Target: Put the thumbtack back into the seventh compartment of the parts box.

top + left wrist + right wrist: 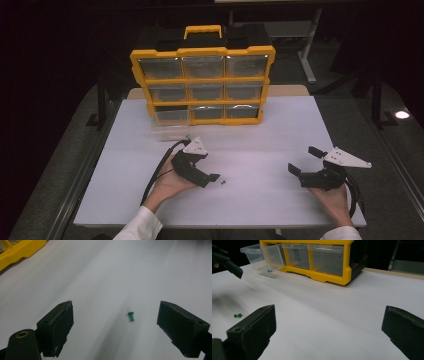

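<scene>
A small green push pin (pixel 131 316) lies on its side on the white table (pixel 260 140). My left gripper (pixel 115 322) hovers low over it with both jaws wide apart, the pin on the table between them, nearer the right jaw and untouched. From above, that gripper (pixel 212 179) sits front left of centre with the pin (pixel 223 182) just off its tip. My right gripper (pixel 305 160) rests at the front right, open and holding nothing. In the right gripper view (pixel 329 332) the pin (pixel 237 315) shows at the far left.
A yellow drawer organizer (pixel 202 85) with clear drawers stands at the back of the table. Its bottom left drawer (pixel 170 127) is pulled out, and a blue pin (pixel 270 271) lies in it. Dark floor surrounds the table.
</scene>
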Demonstrator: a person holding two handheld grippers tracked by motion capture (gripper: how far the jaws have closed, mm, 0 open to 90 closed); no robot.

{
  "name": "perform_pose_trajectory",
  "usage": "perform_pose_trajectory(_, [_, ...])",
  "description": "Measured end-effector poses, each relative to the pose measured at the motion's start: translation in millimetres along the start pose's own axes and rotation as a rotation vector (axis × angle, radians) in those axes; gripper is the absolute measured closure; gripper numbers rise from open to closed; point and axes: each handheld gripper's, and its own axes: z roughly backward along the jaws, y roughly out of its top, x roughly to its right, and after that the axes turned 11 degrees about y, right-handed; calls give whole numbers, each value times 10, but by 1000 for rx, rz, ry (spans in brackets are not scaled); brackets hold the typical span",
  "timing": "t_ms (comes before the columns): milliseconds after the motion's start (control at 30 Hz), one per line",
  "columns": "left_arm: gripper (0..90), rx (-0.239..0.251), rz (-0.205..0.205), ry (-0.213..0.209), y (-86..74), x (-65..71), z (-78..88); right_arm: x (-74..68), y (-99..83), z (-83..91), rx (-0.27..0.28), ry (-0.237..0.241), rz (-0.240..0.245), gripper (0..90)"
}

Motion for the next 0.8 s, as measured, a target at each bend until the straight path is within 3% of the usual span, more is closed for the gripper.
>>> perform_pose_trajectory(267, [158, -36, 40, -10, -95, 44, -118, 0, -2, -2, -3, 1, 3, 0])
perform_pose_trajectory(367, [206, -51, 42, -28, -121, 60, -154, 0, -3, -7, -6, 1, 6, 0])
perform_pose_trajectory(533, [349, -45, 28, -76, -132, 98, -193, -1, -3, -4, -5, 0, 4, 0])
perform_pose_trajectory(700, [424, -80, 4, -128, -145, 160, -265, -2, -2, -6, -4, 3, 6, 0])
perform_pose_trajectory(800, [478, -86, -14, -134, -149, 194, -294, -5, -3, -9, -6, 3, 7, 0])
